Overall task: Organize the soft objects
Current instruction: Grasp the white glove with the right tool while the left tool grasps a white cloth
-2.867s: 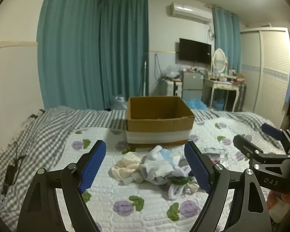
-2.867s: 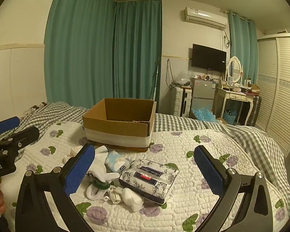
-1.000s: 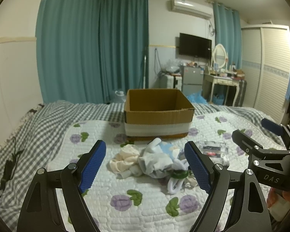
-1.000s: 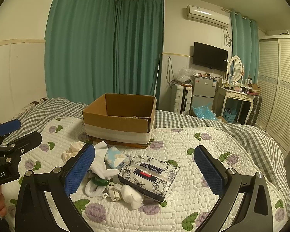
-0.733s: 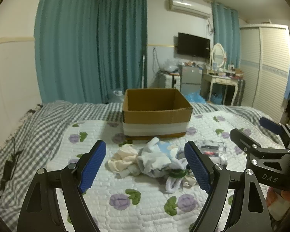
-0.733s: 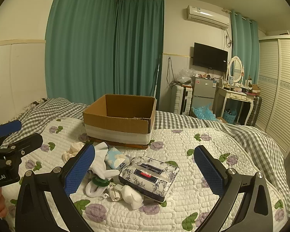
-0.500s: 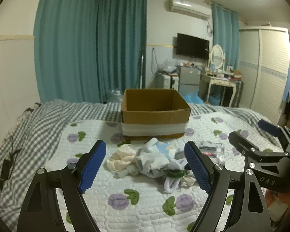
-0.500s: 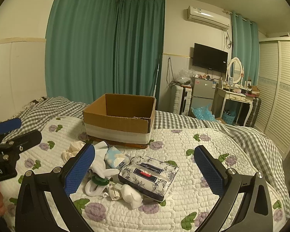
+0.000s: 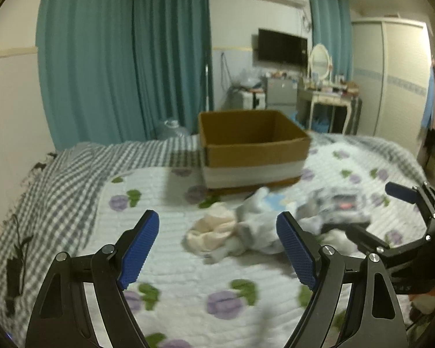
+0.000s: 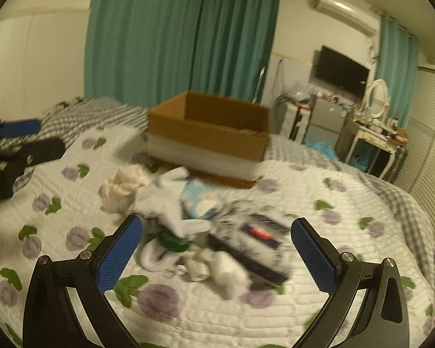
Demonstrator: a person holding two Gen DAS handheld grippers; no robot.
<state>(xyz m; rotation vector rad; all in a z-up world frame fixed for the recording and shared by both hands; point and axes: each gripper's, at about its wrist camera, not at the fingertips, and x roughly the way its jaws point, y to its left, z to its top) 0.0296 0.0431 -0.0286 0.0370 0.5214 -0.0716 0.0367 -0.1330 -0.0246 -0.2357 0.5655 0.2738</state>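
While both tongs hung spread wide and gripping nothing, faced the sock pile (image 10: 171, 220) head-on: left gripper (image 9: 217, 249) above bare quilt just short of the pile, right gripper (image 10: 216, 253) low over the pile's near edge. Carried blue, finely knurled pads (image 10: 120, 253) on black skeletal frames with silver rivets. Lay in a loose, crumpled heap on the quilt (image 10: 348, 203), just in front of the cardboard box (image 10: 208, 136): mostly white knit, a cream bundle (image 10: 123, 187) to the box's left front, a pale blue piece (image 10: 200, 198) nearest the box, a dark green cuff (image 10: 172, 239) farther from it. Rested beside the heap, right of it and well clear of the box, a flat floral-print pouch (image 10: 255, 243) with a dark label and a red mark; lettering blurred past reading. Stood open-topped on the bed, plain brown box with a white band around its lower half. Showed white stitched ridges and purple flowers with green leaves on the quilt, grey gingham (image 9: 52, 191) beyond it.
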